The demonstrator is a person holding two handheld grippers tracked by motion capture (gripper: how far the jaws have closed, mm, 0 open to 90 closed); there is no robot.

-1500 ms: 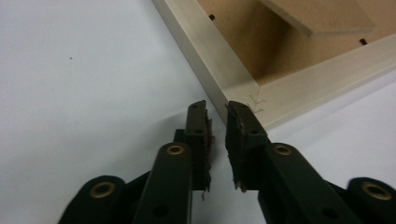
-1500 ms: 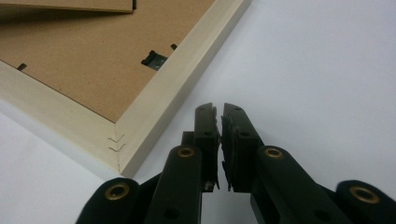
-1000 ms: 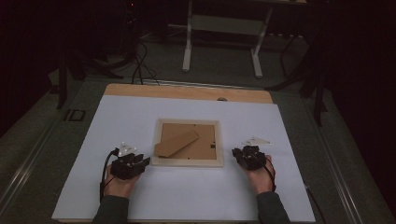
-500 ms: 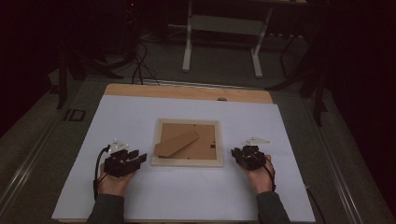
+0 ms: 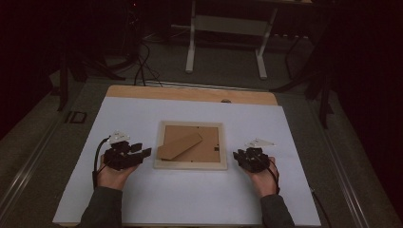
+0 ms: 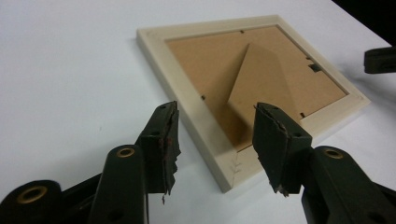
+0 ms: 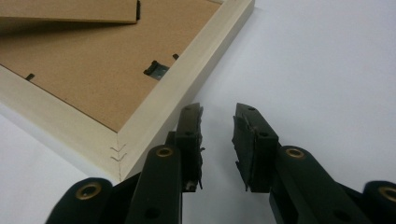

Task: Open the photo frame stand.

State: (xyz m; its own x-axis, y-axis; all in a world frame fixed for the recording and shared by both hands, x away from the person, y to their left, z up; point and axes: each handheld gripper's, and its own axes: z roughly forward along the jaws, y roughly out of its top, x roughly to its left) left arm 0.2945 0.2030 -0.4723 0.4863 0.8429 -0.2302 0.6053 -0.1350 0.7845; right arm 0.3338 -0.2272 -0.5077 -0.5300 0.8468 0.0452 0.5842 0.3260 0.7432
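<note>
A picture frame point(image 5: 191, 145) lies face down (brown backing up) in the middle of the white table point(image 5: 190, 199). The left gripper point(image 5: 138, 153) sits just beside its left edge, the right gripper point(image 5: 237, 156) just beside its right edge. Both have jaws that have just been opening, with nothing between them.

No legible text, label, brand, number or sign anywhere.
</note>
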